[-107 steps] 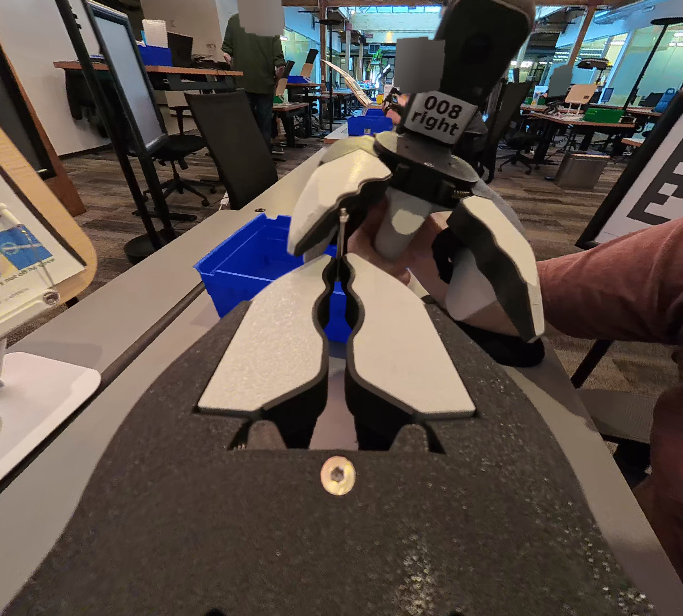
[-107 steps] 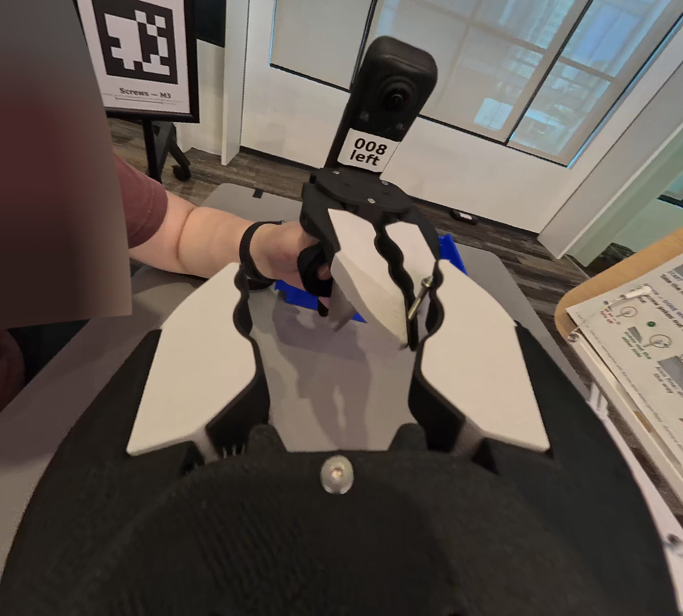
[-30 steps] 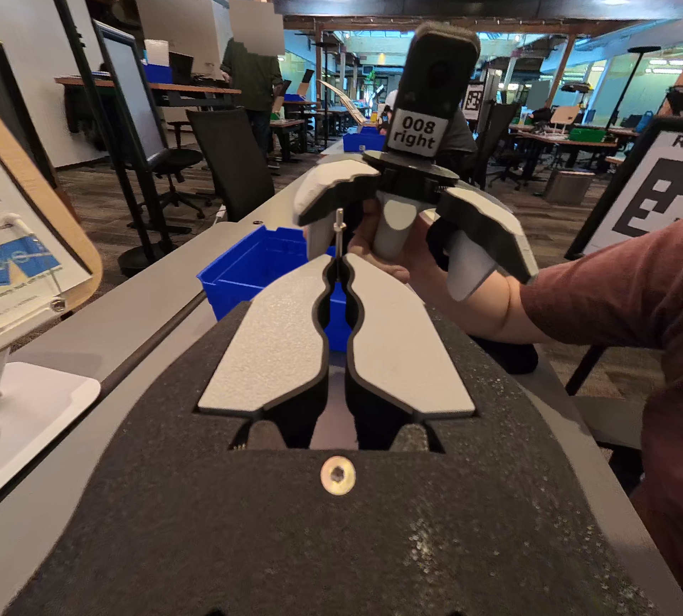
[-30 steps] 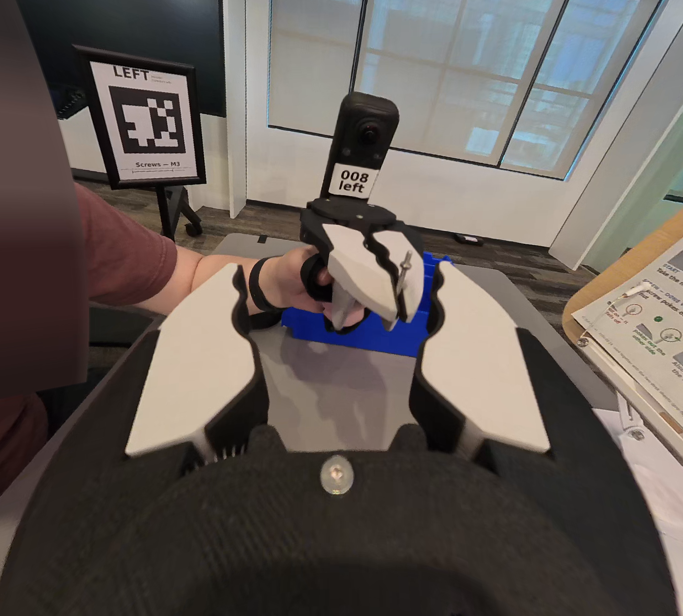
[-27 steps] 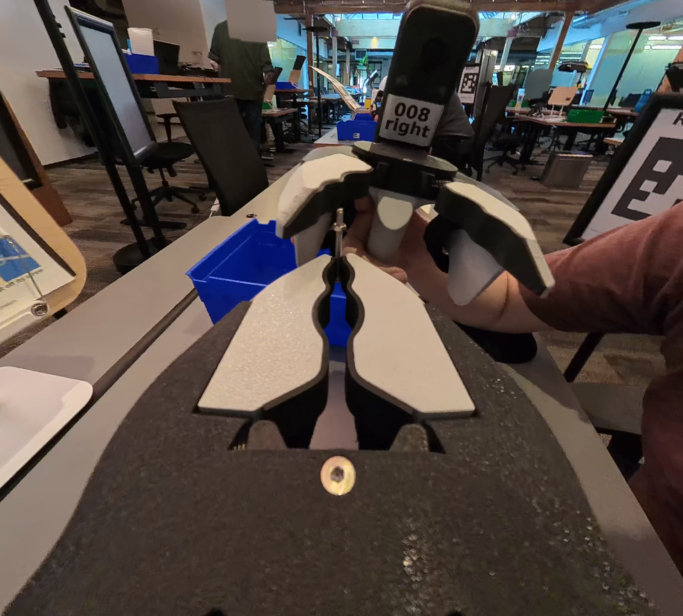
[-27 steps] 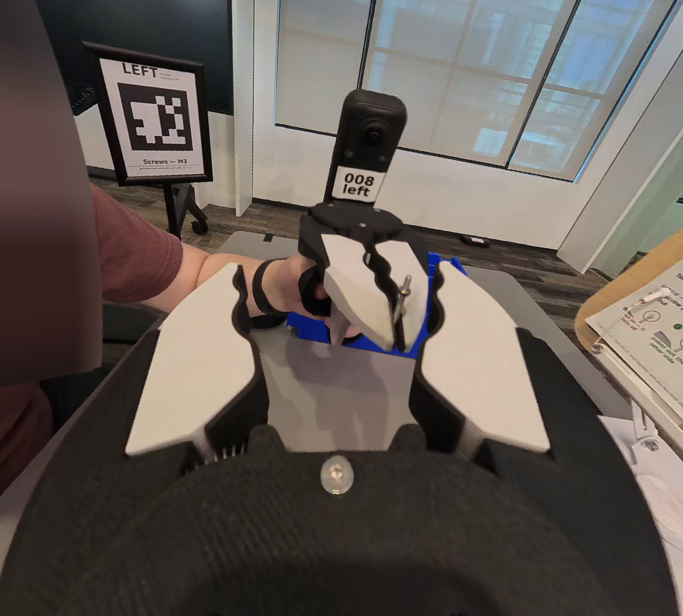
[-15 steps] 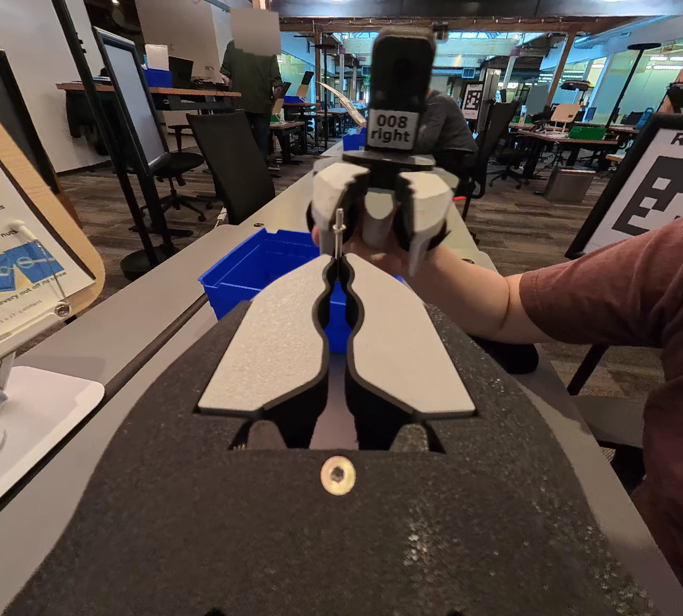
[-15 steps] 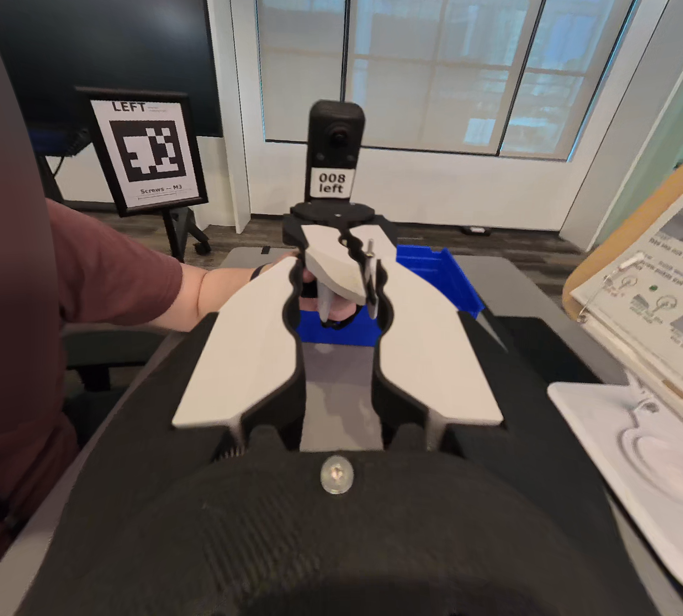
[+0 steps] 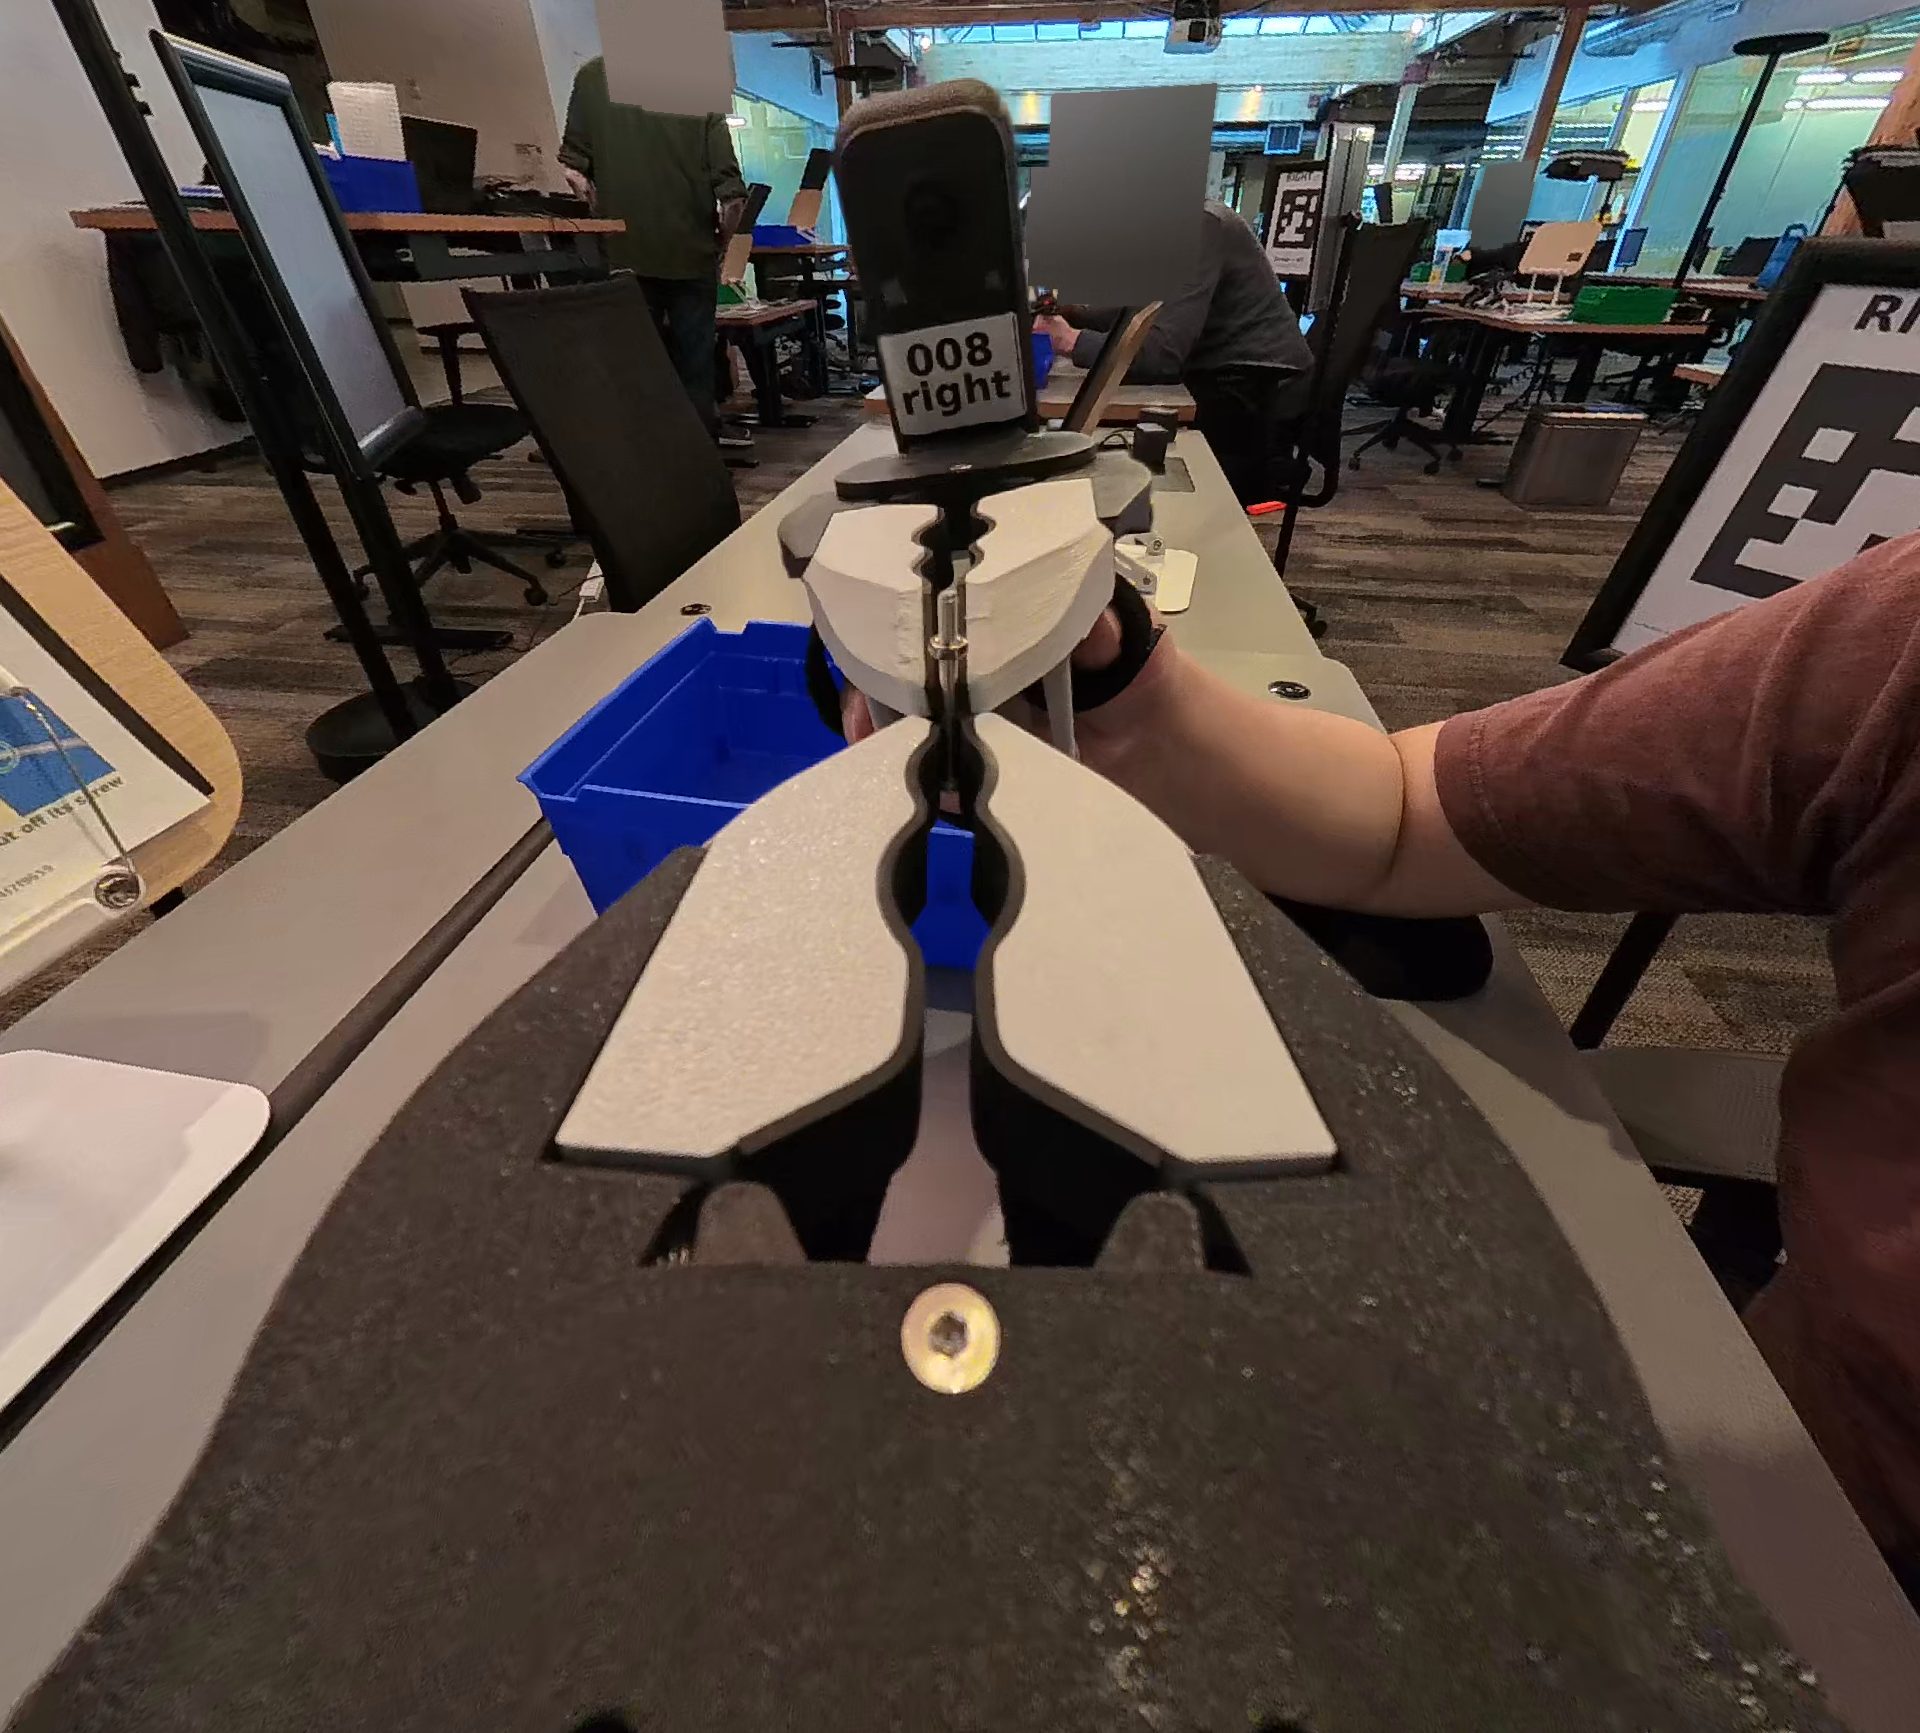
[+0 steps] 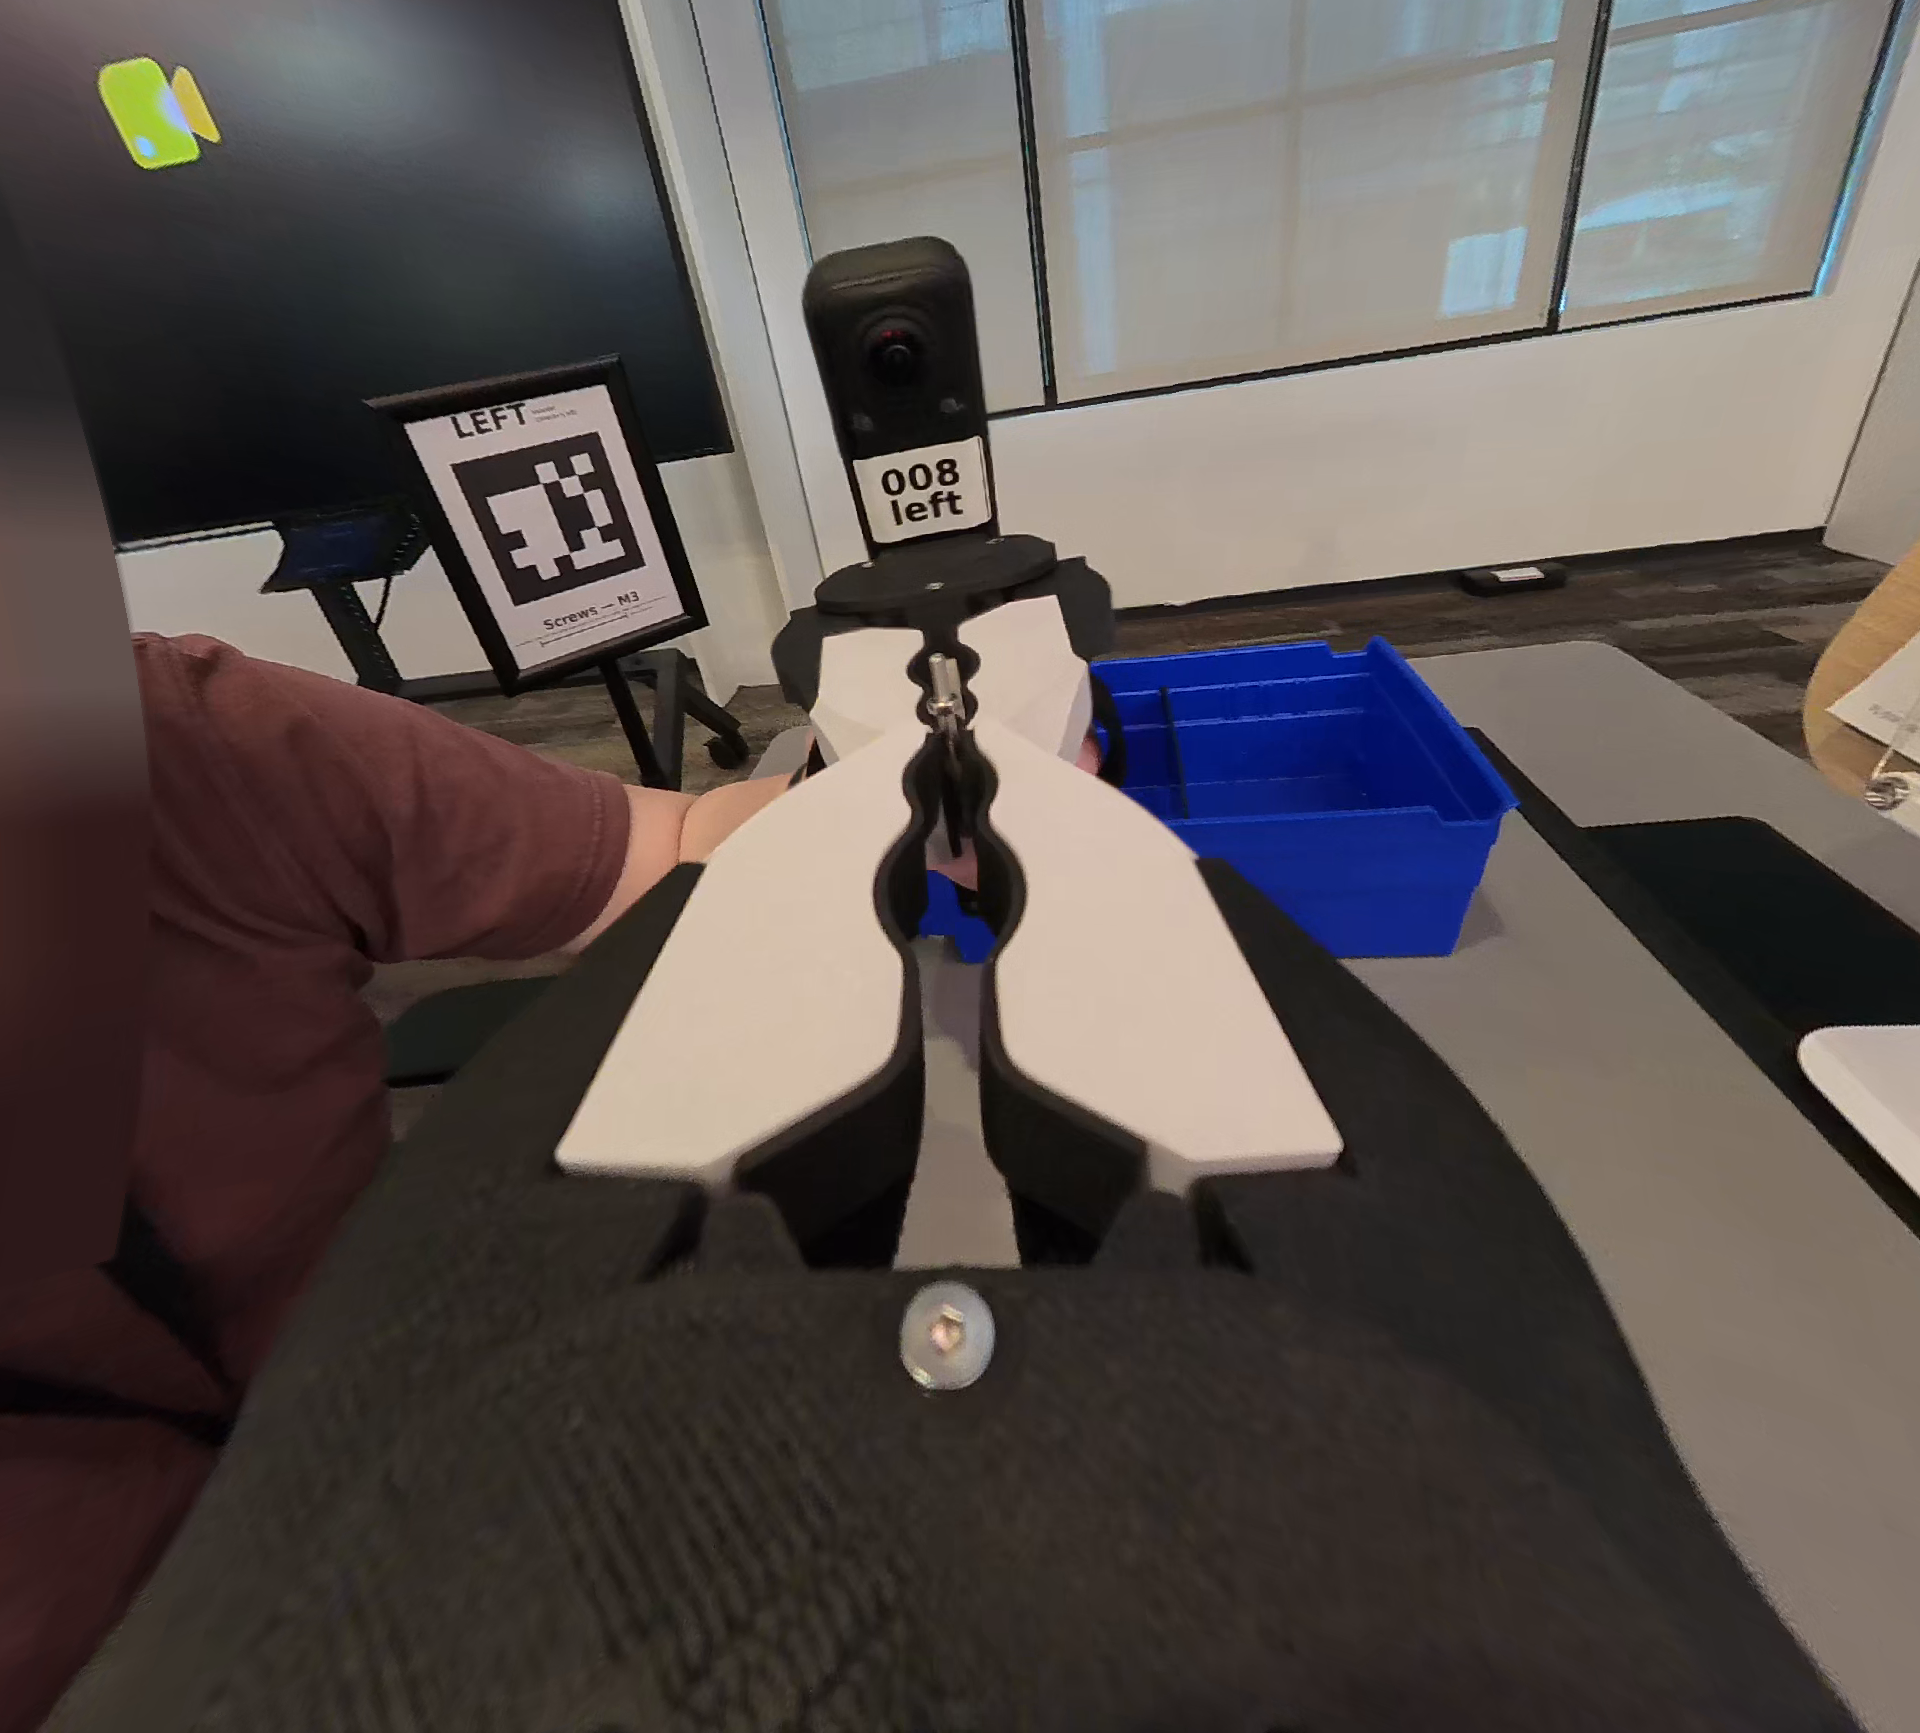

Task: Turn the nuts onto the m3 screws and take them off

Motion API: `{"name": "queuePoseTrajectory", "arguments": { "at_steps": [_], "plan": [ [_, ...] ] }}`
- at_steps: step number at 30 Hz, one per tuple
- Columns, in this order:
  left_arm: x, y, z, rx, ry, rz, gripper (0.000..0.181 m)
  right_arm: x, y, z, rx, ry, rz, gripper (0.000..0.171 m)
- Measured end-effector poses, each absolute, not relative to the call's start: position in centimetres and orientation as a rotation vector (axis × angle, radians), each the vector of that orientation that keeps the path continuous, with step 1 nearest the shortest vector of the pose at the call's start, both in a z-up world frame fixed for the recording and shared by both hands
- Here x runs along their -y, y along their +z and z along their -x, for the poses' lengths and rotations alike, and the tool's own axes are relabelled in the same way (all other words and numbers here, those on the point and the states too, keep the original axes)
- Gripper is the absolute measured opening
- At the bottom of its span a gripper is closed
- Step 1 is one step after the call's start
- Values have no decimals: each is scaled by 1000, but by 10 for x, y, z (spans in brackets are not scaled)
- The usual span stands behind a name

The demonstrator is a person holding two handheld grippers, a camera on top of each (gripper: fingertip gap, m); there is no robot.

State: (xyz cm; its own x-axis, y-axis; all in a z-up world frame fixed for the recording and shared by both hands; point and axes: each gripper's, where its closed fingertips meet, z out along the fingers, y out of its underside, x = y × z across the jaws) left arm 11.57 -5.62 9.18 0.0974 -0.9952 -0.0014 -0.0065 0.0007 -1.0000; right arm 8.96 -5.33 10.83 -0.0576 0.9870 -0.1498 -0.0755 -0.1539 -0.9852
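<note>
My left gripper (image 9: 948, 753), with its white wavy-edged fingers on a black foam body, is closed tight on the small silver M3 screw (image 9: 948, 634); the shank stands upright out of the fingertips. In the right wrist view the same gripper (image 10: 943, 681) faces me, with the screw (image 10: 943, 696) pinched at its tip. My right gripper (image 10: 948, 753), of the same white-and-black make, is drawn in until only a narrow slit shows between the fingers, and its tips meet the screw head-on. In the left wrist view it (image 9: 951, 577) is closed about the upper end of the screw. A small silver nut (image 9: 947, 643) sits as a collar partway along the shank, between the two sets of fingertips. I cannot tell whether my right fingers bear on the nut or on the screw itself. Both grippers are held in the air above the grey table (image 9: 343, 862). The open blue plastic bin (image 10: 1309, 810) stands on the table just behind and below the screw. A framed black-and-white marker sign (image 10: 545, 525) stands on an easel on the floor beyond my left forearm (image 10: 665, 826).
</note>
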Motion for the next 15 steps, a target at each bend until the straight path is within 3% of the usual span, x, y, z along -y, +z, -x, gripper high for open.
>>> {"name": "queuePoseTrajectory", "arguments": {
  "at_steps": [3, 7, 11, 15],
  "plan": [
    [57, 90, -117, -1152, -1158, 1268, 6, 51, 107, -91, 1108, 1402, 1244, 3],
    [55, 92, -118, -1126, -1157, 1282, 46, 44, 113, -99, 1056, 1444, 1252, 3],
    [53, 91, -116, -1134, -1138, 1313, 48, 32, 112, -120, 1054, 1364, 1385, 3],
    [50, 88, -114, -1136, -1123, 1369, 47, -12, 80, -197, 988, 840, 1798, 3]
  ]
}}
